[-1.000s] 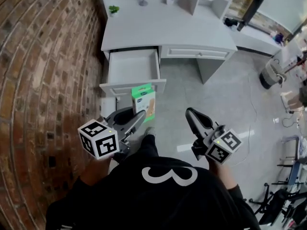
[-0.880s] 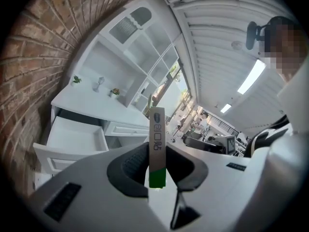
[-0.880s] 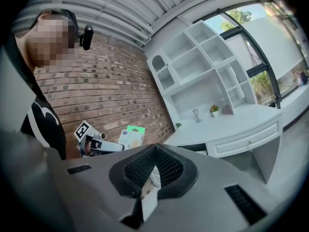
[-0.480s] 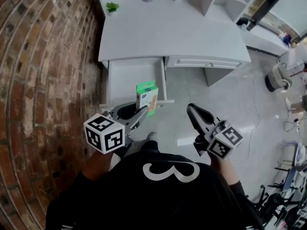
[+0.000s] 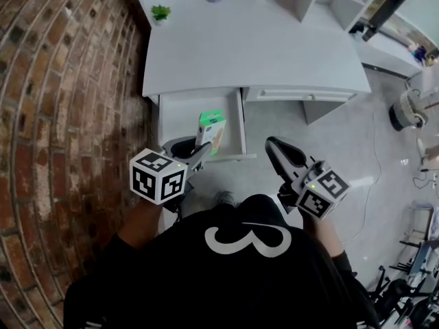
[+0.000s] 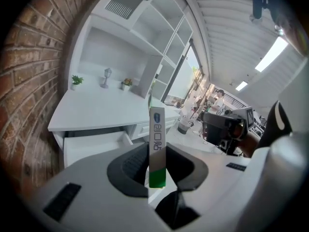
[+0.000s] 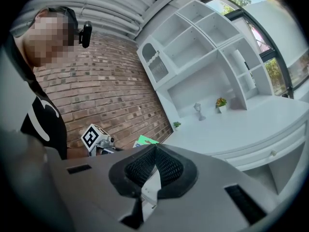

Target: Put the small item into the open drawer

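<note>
A small green and white box point(image 5: 210, 130) stands upright between the jaws of my left gripper point(image 5: 199, 152), which is shut on it. The box point(image 6: 157, 146) hangs over the front part of the open white drawer point(image 5: 176, 117) of the white desk point(image 5: 254, 46). In the left gripper view the drawer point(image 6: 91, 144) lies just beyond the jaws. My right gripper point(image 5: 276, 151) hovers to the right of the drawer over the floor, its jaws shut with nothing between them point(image 7: 153, 164).
A brick wall point(image 5: 62, 101) runs along the left of the desk. A second, shut drawer point(image 5: 302, 95) sits to the right of the open one. Small plants point(image 5: 160, 11) and a goblet stand at the desk's back. Grey floor lies to the right.
Both grippers have moved forward toward the desk. The box in my left gripper now hangs over the open drawer instead of in front of it.
</note>
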